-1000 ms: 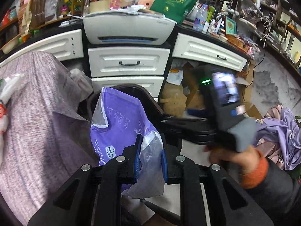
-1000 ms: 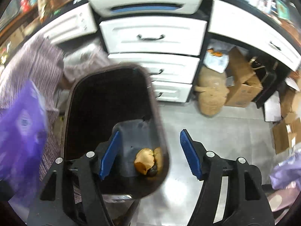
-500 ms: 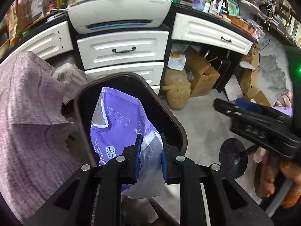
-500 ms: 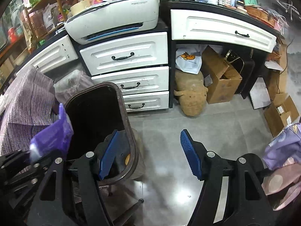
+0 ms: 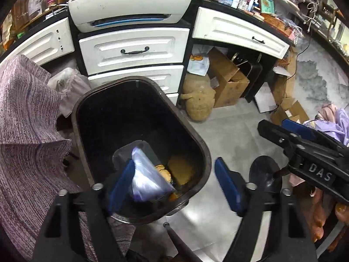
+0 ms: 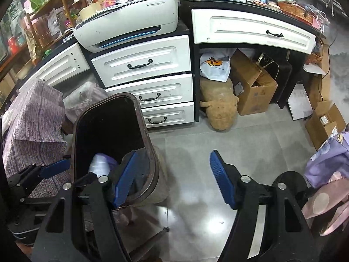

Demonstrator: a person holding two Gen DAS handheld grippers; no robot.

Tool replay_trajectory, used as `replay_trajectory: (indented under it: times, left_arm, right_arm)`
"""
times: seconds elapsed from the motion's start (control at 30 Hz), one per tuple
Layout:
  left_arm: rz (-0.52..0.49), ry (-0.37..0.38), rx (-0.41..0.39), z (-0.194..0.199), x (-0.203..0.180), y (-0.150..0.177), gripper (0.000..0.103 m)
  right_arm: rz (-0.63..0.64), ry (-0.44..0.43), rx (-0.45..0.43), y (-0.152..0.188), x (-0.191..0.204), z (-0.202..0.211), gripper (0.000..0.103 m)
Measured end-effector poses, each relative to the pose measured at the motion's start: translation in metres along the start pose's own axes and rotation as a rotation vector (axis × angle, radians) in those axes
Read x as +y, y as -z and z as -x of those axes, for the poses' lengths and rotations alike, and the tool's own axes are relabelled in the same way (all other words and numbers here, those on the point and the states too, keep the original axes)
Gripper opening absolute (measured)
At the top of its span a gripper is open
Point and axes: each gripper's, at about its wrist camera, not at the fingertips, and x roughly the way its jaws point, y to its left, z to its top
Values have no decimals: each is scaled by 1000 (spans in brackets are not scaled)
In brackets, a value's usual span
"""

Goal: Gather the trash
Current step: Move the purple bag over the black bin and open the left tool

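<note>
A dark trash bin (image 5: 196, 139) stands on the floor in front of white drawers. Inside it lies a purple plastic bag (image 5: 148, 181) on top of brown and orange scraps (image 5: 181, 170). My left gripper (image 5: 174, 185) hangs over the bin's near end. Its jaws are opening wide, and the bag sits below the left pad (image 5: 122, 183), free of both. The right wrist view shows the bin (image 6: 139, 118), the bag (image 6: 100, 166) and the left gripper (image 6: 72, 172) at the left. My right gripper (image 6: 173, 180) is to the right of the bin, its jaws opening over bare floor with nothing between them.
White drawers (image 5: 133, 48) and a printer (image 5: 130, 2) stand behind the bin. A purple striped cloth (image 5: 28, 131) drapes to its left. Cardboard boxes (image 6: 253, 83), a tan plush toy (image 6: 218, 109) and lilac fabric (image 6: 327, 163) lie to the right, around grey floor tiles (image 6: 250, 135).
My left gripper went from shut on the purple bag to wide open, and the bag dropped into the bin. My right gripper drew away from the bin to the right.
</note>
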Motion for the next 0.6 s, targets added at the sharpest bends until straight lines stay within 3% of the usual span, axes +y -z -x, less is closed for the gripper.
replay_trajectory:
  times: [0.03,0.13,0.3,0.6]
  left_arm:
    - [-1,4,1,1,-1,0,83]
    - [-6,14,-14,8,-4,4,89]
    - [-30,4,-53,28,-11,10,92]
    - [-90,-25,-193,92,-24,17,97]
  right_arm:
    - [-10,0,-4,1,-1,1,78]
    - [-30,-3,-17,1,-5,5,80]
    - [-61,-6,-40,-2,-11,12,88]
    - [-61,-48,-84,-9,0,29,89]
